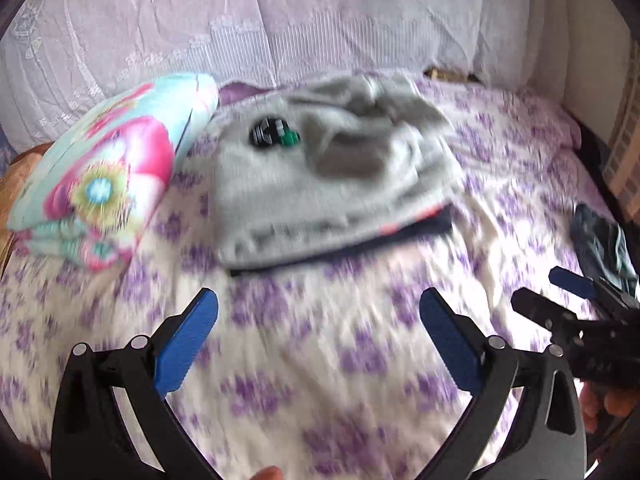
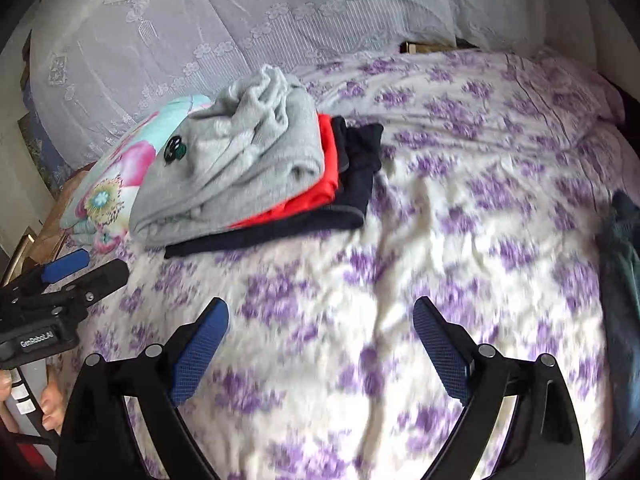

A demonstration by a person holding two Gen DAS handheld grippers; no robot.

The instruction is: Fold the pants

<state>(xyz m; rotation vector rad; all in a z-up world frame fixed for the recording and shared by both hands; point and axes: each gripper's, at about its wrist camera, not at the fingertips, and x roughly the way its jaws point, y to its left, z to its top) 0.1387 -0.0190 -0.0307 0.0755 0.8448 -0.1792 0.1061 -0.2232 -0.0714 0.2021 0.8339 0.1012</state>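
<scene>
A stack of folded clothes lies on the bed: grey pants (image 1: 332, 184) (image 2: 236, 168) with a black and green badge on top, a red garment (image 2: 324, 184) under them, and a dark navy garment (image 2: 356, 184) at the bottom. My left gripper (image 1: 318, 312) is open and empty above the bedsheet, in front of the stack. My right gripper (image 2: 320, 320) is open and empty, to the right of the stack. A dark blue-green garment (image 1: 604, 244) (image 2: 620, 280) lies crumpled at the bed's right edge. Each gripper shows in the other's view: the right gripper (image 1: 556, 296), the left gripper (image 2: 88, 268).
A white bedsheet with purple flowers (image 2: 460, 208) covers the bed. A flowered pink and turquoise pillow (image 1: 100, 176) leans left of the stack. A lavender lace cover (image 1: 280, 20) drapes the back. A wooden edge (image 2: 24, 248) shows at far left.
</scene>
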